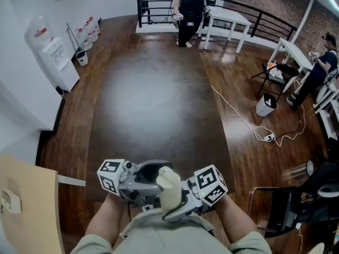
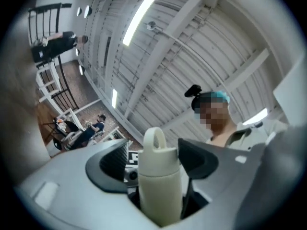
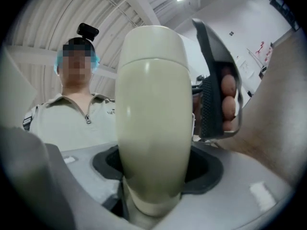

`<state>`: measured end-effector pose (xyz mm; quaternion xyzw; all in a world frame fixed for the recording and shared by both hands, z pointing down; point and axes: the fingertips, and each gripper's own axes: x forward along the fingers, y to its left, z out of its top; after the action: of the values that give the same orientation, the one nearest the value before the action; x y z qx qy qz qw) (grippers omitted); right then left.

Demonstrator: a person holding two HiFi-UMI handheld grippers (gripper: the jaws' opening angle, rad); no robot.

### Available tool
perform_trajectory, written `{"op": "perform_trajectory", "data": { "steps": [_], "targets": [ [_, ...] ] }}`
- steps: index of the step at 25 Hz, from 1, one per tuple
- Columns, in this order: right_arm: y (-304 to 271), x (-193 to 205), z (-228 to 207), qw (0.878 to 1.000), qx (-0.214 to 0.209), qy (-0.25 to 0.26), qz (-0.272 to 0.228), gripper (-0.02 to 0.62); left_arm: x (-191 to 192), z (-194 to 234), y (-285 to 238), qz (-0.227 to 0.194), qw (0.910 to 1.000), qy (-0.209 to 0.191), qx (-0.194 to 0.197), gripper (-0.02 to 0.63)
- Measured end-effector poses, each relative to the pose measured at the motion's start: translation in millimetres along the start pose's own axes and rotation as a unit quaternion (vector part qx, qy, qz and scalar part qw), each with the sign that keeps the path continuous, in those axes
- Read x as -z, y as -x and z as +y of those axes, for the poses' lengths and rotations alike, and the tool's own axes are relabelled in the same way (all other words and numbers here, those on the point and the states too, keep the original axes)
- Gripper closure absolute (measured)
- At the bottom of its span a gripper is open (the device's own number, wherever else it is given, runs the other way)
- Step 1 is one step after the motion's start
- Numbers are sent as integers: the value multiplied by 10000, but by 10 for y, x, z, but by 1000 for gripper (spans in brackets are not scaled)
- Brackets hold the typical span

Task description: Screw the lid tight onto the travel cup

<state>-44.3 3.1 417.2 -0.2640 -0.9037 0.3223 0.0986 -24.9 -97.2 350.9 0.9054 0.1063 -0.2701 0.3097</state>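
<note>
Travel cup (image 3: 153, 119) is sitting clamped in right gripper (image 3: 158, 169), left gripper (image 2: 154, 164) clasping its seated lid (image 2: 154, 145). Final tightening is likely remaining.

I count two tongs, my left tongs (image 2: 154, 161) and right tongs (image 3: 156, 166); one cup (image 1: 169, 188); two others, person at top (image 1: 189, 7), person at right (image 1: 321, 62); one dispenser (image 1: 57, 60) upper left.

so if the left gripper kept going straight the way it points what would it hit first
the travel cup, already standing between its jaws; past that probably the person's own upper body, though depth is unclear
</note>
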Motion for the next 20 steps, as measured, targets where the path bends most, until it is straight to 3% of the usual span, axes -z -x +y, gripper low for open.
{"op": "perform_trajectory", "data": {
  "steps": [2, 5, 11, 17, 20],
  "targets": [
    [39, -13, -121, 9984, 557, 108, -54, 293, -45, 51, 102, -111, 9976, -316, -601, 291],
    [145, -28, -371, 9863, 1623, 286, -80, 293, -89, 116, 248, -231, 9840, -850, -1546, 288],
    [369, -41, -832, 9364, 3447, 655, -4, 293, -96, 144, 386, -411, 9434, -1636, -2856, 287],
    [457, 2, -1083, 9039, 4182, 897, 68, 293, 64, 288, 380, -88, 9063, -2182, -3618, 278],
    [460, 32, -1173, 8915, 4409, 1029, 177, 293, 70, 302, 352, -129, 8990, -2247, -3757, 272]
  ]
}}
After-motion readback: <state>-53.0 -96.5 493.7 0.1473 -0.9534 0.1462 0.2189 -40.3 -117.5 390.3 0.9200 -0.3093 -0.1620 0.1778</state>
